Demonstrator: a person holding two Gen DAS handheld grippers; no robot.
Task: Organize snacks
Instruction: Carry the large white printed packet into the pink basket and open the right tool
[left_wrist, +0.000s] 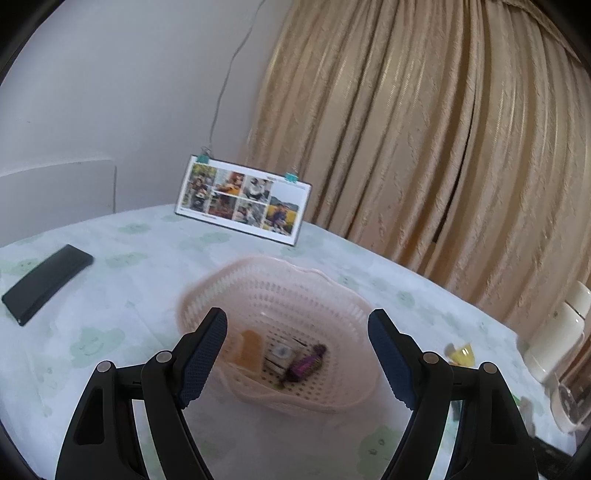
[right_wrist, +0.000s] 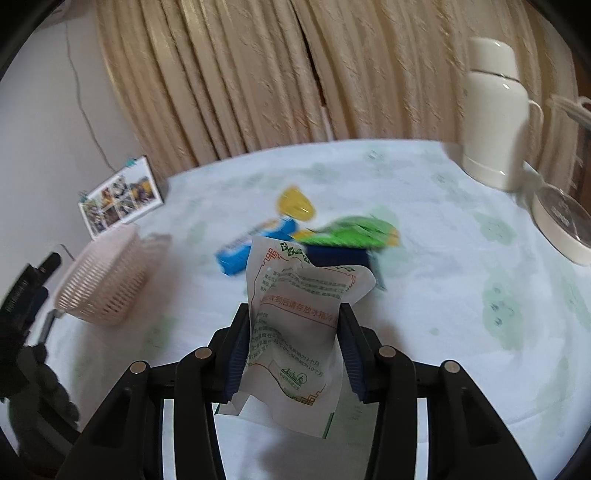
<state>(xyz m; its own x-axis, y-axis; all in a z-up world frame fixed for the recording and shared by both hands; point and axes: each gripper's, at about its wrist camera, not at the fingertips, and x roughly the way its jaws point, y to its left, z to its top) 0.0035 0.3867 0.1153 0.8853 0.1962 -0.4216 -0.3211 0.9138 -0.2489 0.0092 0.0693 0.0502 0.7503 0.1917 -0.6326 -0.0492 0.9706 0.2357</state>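
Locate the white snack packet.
Right wrist view, centre: the white snack packet is clamped in the right tongs, above the tablecloth, near the loose snacks.

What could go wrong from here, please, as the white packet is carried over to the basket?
1. The right claw pinches only the middle of the limp white packet; it might slip out mid-carry.
2. The pink basket looks light, so a drop onto its rim could tip or push it.
3. The open left claw hangs over the basket and could block the drop.
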